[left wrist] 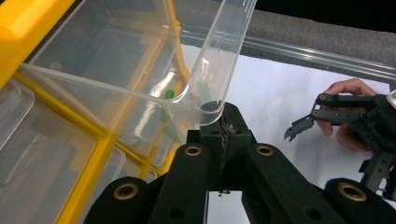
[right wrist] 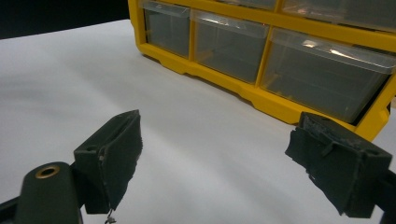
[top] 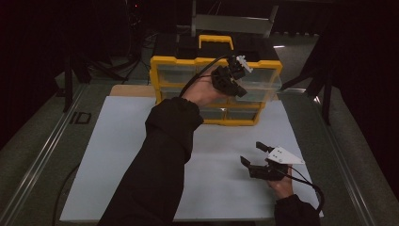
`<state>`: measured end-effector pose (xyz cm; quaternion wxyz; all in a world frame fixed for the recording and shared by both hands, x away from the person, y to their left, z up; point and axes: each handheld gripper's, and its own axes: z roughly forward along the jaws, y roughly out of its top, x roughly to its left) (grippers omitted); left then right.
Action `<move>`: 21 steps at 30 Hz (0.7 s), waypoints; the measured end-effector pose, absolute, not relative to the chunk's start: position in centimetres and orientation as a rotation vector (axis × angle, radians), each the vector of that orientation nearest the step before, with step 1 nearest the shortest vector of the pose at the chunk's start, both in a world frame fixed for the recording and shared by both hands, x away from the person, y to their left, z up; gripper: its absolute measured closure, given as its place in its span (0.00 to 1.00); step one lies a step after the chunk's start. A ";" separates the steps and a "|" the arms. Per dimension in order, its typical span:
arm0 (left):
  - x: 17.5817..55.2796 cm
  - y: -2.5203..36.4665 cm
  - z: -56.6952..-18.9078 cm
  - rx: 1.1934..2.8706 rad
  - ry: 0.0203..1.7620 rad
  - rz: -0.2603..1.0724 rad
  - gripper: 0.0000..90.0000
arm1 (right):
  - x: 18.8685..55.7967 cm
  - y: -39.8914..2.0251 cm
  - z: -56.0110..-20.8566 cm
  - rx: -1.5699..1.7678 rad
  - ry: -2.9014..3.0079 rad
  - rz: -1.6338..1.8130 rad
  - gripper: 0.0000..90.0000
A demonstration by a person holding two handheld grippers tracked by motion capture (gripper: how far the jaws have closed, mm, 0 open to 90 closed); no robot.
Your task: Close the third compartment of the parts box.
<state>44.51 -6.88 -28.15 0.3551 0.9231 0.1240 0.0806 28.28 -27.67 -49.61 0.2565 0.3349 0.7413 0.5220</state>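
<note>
Left gripper [top: 234,75] clamped on front lip of clear drawer [top: 261,84], top right of yellow organiser [top: 188,63], drawer partly out. Right gripper [top: 256,155] wide, idle over bench [top: 117,141]. Next, likely: steady straight pull.

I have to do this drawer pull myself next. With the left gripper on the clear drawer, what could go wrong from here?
1. The left gripper pinches only the thin front lip of the clear drawer, so it might slip off.
2. The drawer is pulled out of the yellow cabinet and tilted; small green bits inside could slide or spill.
3. The right gripper sits open on the white board, away from the cabinet, so nothing steadies it; it may shift.
</note>
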 end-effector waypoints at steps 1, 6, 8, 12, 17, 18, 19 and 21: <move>44.5 -6.9 -28.2 2.385 0.321 0.210 1.00 | 28.3 -27.7 -49.6 0.910 2.012 1.416 0.17; 44.6 -6.9 -28.1 2.385 0.338 0.227 1.00 | 28.3 -27.6 -49.6 0.904 2.014 1.416 0.17; 44.6 -7.0 -28.1 2.384 0.344 0.233 1.00 | 28.3 -27.6 -49.6 0.902 2.013 1.417 0.17; 44.9 -7.2 -28.3 2.384 0.365 0.233 1.00 | 28.3 -27.7 -49.6 0.900 2.013 1.416 0.17; 45.2 -7.3 -28.4 2.374 0.392 0.247 1.00 | 28.3 -27.7 -49.6 0.898 2.013 1.417 0.17; 45.4 -7.3 -28.5 2.368 0.402 0.245 1.00 | 28.2 -27.7 -49.6 0.899 2.013 1.417 0.17; 45.4 -7.4 -28.5 2.362 0.410 0.244 1.00 | 28.2 -27.7 -49.6 0.901 2.013 1.417 0.17; 45.5 -7.6 -28.7 2.365 0.414 0.243 1.00 | 28.2 -27.7 -49.6 0.901 2.013 1.417 0.17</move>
